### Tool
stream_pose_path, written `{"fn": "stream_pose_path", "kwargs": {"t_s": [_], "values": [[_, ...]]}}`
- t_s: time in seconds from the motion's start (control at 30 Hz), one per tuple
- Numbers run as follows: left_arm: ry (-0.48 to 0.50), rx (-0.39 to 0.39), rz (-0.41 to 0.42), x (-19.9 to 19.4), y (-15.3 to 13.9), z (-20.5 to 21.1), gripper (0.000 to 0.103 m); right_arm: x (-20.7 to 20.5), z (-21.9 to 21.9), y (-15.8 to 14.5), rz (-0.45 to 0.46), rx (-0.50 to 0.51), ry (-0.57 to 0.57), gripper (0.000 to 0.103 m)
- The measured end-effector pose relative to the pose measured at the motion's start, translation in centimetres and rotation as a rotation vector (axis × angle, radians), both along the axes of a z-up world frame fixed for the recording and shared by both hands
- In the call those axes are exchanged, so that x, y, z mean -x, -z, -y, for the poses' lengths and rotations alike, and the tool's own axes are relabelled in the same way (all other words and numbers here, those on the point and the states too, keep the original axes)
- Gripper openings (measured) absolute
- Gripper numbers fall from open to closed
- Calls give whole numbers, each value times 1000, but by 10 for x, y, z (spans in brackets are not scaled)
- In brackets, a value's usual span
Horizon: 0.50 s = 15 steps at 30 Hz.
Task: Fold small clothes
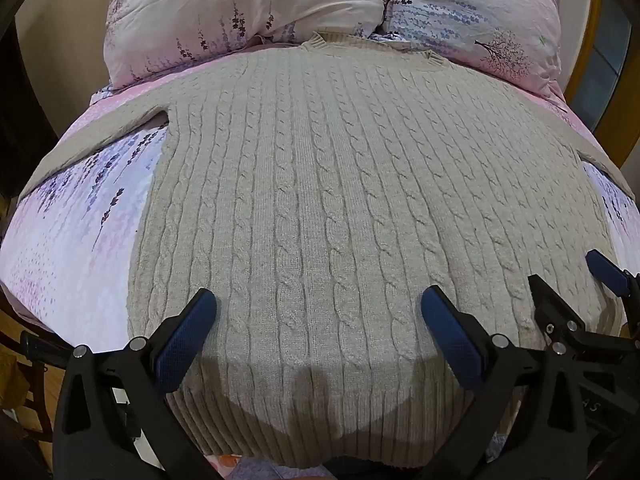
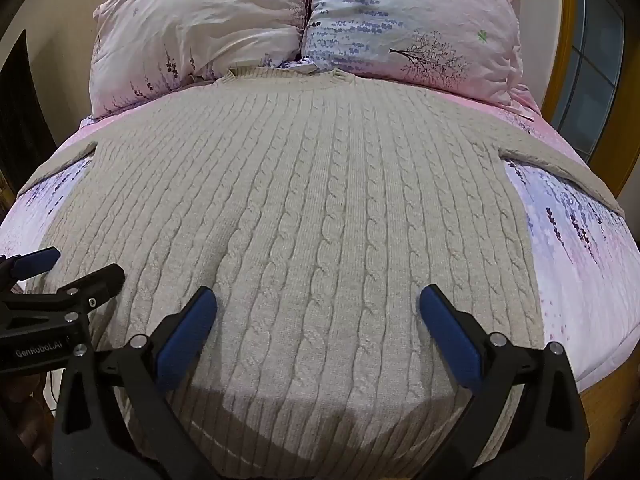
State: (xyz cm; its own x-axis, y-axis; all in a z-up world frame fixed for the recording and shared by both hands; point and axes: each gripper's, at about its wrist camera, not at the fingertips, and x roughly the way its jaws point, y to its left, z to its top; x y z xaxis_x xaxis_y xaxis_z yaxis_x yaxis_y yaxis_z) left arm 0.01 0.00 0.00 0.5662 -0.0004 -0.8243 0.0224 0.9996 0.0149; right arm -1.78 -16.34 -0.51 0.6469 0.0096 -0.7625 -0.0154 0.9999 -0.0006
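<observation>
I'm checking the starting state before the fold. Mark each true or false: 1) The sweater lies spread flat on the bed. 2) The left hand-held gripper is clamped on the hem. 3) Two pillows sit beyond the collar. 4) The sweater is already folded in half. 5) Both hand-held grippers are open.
1) True: the sweater lies flat on the bed.
2) False: the left hand-held gripper is open above the knit, gripping nothing.
3) True: two pillows lie beyond the collar.
4) False: it is unfolded, sleeves out.
5) True: the right hand-held gripper is open too.
</observation>
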Motion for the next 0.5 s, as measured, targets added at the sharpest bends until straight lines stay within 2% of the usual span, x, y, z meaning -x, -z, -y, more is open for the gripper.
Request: {"fn": "stream_pose_path", "kwargs": {"t_s": [0.5], "values": [[0, 0, 0, 0, 0, 0, 102, -2, 0, 1, -5, -2, 0, 101]]}}
